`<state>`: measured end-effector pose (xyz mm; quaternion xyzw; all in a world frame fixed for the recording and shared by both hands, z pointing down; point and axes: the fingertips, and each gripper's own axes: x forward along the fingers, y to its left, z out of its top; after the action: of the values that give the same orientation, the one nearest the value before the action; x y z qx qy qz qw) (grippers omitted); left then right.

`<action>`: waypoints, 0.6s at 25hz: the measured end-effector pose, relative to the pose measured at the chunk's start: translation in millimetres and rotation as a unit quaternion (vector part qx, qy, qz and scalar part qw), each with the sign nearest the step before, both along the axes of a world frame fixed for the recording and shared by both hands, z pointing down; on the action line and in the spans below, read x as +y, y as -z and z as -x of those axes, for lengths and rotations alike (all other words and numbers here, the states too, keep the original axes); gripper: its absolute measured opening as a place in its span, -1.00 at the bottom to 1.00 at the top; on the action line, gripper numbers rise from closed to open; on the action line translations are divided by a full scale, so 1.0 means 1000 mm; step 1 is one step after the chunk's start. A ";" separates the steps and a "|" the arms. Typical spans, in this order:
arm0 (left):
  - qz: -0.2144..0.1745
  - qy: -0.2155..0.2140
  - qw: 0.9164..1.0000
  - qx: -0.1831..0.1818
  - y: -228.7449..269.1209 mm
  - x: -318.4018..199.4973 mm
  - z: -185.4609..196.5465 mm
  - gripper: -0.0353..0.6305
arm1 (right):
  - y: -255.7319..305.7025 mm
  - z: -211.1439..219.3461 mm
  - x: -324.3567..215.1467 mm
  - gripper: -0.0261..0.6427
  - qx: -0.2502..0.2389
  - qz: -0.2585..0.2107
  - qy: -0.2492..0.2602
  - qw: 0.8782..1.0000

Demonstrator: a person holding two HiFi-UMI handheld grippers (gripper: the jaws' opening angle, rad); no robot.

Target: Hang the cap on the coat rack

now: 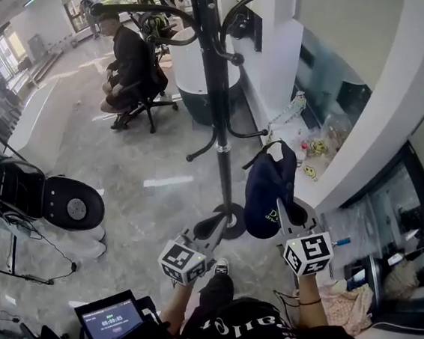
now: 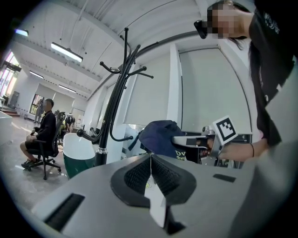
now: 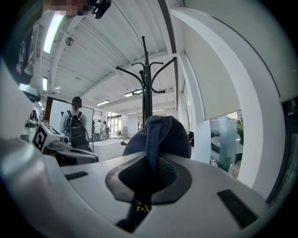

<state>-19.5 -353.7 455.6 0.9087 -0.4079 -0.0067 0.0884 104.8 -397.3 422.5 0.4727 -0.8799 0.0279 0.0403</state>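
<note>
A navy cap (image 1: 269, 186) hangs from my right gripper (image 1: 287, 210), whose jaws are shut on a fold of its fabric (image 3: 150, 139). The cap's crown (image 3: 170, 135) bulges past the jaws, and the black coat rack (image 3: 146, 88) rises behind it. In the head view the rack's pole (image 1: 219, 90) stands just left of the cap, with curved hooks at several heights. My left gripper (image 1: 207, 228) is shut and holds nothing, near the rack's base. In the left gripper view the cap (image 2: 160, 137) and the right gripper (image 2: 191, 138) are to the right of the rack (image 2: 114, 107).
The rack's round base (image 1: 231, 221) rests on the glossy floor. A white column (image 1: 369, 106) stands close on the right. A person sits on an office chair (image 1: 132, 66) behind the rack. A black chair (image 1: 73, 203) and a tablet (image 1: 109, 320) are at the left.
</note>
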 end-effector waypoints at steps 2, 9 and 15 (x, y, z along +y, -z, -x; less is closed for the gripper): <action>-0.001 -0.005 1.000 0.003 0.004 -0.021 0.006 -0.88 | 0.004 0.002 -0.022 -0.85 -0.012 -0.002 -0.004 1.000; -0.004 -0.022 1.000 0.006 0.004 -0.075 0.013 -0.88 | 0.004 0.009 -0.080 -0.85 -0.085 -0.004 0.048 0.995; 0.008 -0.024 1.000 0.004 0.000 -0.094 0.022 -0.88 | -0.019 0.008 -0.106 -0.85 -0.123 0.030 0.079 0.989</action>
<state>-41.1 -447.4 455.6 0.9177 -0.3852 -0.0050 0.0971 96.9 -503.1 441.0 0.3934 -0.9114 0.1085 -0.0522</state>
